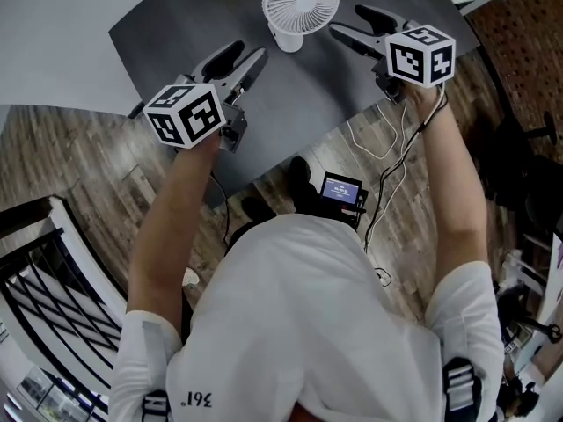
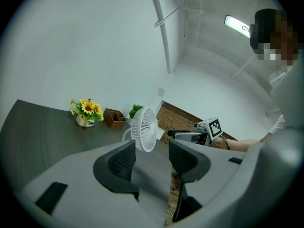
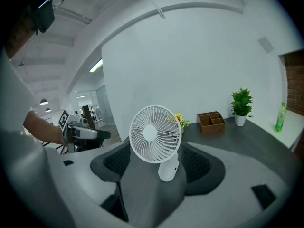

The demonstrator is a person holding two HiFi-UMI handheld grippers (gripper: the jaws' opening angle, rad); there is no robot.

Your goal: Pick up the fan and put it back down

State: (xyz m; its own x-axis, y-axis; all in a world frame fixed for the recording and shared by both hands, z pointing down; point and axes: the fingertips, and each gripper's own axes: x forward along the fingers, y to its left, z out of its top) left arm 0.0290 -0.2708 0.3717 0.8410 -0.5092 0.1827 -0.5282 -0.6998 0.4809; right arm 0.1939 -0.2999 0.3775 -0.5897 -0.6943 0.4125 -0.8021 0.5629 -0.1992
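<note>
"Dark grey table (image 1: 167, 33), one white fan (image 1: 299, 3) standing upright on it, just ahead of both tools. What is the person risking?"

"A knock, mostly. The left gripper (image 1: 249, 53) and the right gripper (image 1: 346, 20) each have their jaws spread wide and hold nothing. The fan stands beyond their tips, touched by neither. Its round head looks broad over a narrow base, so a jaw tip brushing the grille before a hold is made would probably tip it."

"And once a hold is made?"

"Pads closing on the thin grille could flex it or slide off. The stubby stem below the head seems the safer place. Set down tilted, it could topple."
</note>
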